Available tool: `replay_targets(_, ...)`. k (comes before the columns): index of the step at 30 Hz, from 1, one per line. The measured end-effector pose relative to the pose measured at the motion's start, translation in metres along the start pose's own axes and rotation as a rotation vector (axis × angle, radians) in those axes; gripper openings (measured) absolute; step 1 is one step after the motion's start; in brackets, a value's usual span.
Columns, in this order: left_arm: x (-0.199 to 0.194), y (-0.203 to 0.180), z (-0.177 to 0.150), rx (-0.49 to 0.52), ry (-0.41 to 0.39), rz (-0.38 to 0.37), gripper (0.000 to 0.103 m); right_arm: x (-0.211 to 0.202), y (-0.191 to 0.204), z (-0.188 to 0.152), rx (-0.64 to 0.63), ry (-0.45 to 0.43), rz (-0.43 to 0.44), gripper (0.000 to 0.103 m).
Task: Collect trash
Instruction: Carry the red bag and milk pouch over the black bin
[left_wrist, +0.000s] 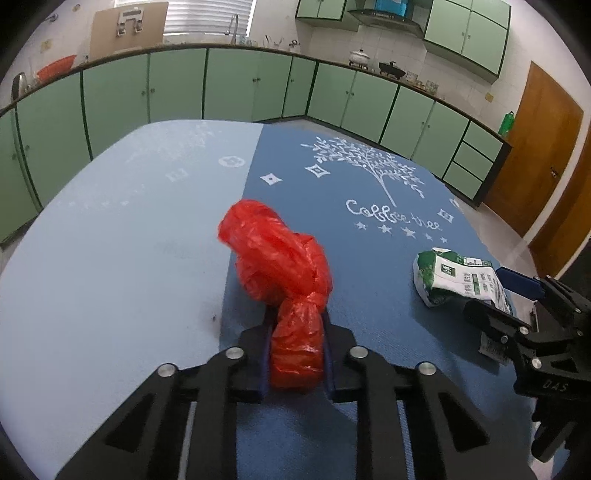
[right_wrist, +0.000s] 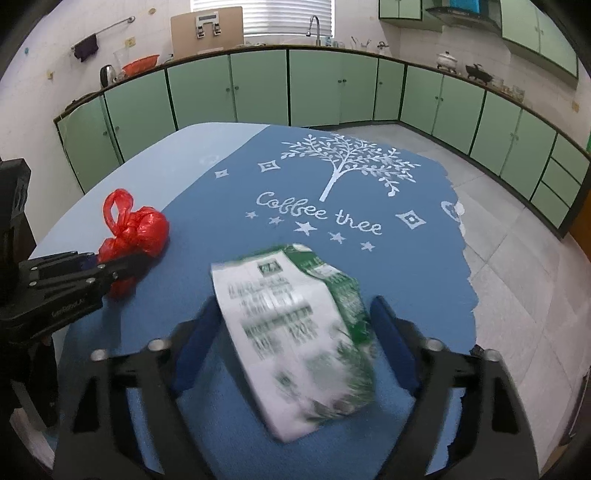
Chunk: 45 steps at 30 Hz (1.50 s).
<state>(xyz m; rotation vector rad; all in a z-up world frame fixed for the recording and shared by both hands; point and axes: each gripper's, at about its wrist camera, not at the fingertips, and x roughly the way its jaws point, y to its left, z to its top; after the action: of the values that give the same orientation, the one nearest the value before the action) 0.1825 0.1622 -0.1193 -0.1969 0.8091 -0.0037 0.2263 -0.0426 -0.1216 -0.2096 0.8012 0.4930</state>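
A knotted red plastic bag lies on the blue tablecloth. My left gripper is shut on its tail end, the pads pressing both sides. The right wrist view shows the same bag at the left with the left gripper on it. A crumpled green and white carton, blurred, lies between the blue pads of my right gripper. A gap shows on each side, so that gripper is open. In the left wrist view the carton sits at the right, inside the right gripper.
The tablecloth bears a white tree print and ends in a ragged right edge over a tiled floor. Green cabinets line the far walls. A wooden door stands at the right.
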Motion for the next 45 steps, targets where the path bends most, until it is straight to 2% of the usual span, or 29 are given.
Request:
replay_targets(1,-0.001,-0.001,0.0,0.002,-0.004,-0.001,0.017,-0.002,-0.001,0.0,0.006,-0.006,0.006,0.061)
replay_targets(3,-0.005,-0.004,0.0,0.011,-0.013,-0.004,0.016,-0.008,-0.003,0.003,0.016,-0.025,0.013,0.039)
replay_targets(4,-0.008,-0.006,0.0,0.02,-0.021,-0.006,0.015,-0.01,-0.004,0.005,0.023,-0.024,0.022,0.033)
replay_targets(8,-0.019,-0.017,0.001,0.049,-0.046,-0.015,0.014,-0.016,-0.006,0.004,0.037,-0.023,0.037,0.032)
replay_targets(10,-0.023,-0.021,0.0,0.055,-0.052,-0.018,0.014,-0.021,-0.005,0.001,0.038,-0.032,0.024,0.037)
replay_targets(16,-0.031,-0.03,-0.003,0.068,-0.058,-0.03,0.014,-0.022,-0.012,-0.005,0.053,-0.027,-0.024,0.037)
replay_targets(17,-0.032,-0.032,-0.004,0.071,-0.057,-0.033,0.014,-0.02,-0.014,-0.006,0.061,-0.023,-0.024,0.034)
replay_targets(18,-0.032,-0.033,-0.004,0.073,-0.056,-0.034,0.014,-0.019,-0.016,-0.007,0.064,-0.017,-0.027,0.024)
replay_targets(20,-0.033,-0.037,-0.006,0.077,-0.054,-0.04,0.014,-0.018,-0.017,-0.009,0.066,-0.015,-0.039,0.02)
replay_targets(23,-0.035,-0.041,-0.008,0.085,-0.058,-0.045,0.014,-0.026,-0.02,-0.008,0.082,-0.035,-0.034,0.007)
replay_targets(33,-0.052,-0.059,-0.002,0.113,-0.101,-0.078,0.014,-0.06,-0.034,-0.005,0.164,-0.101,-0.017,0.006)
replay_targets(38,-0.06,-0.084,0.002,0.148,-0.128,-0.117,0.014,-0.087,-0.048,-0.011,0.213,-0.146,-0.023,0.006)
replay_targets(45,-0.067,-0.132,0.006,0.199,-0.161,-0.188,0.014,-0.133,-0.082,-0.032,0.267,-0.196,-0.102,0.006)
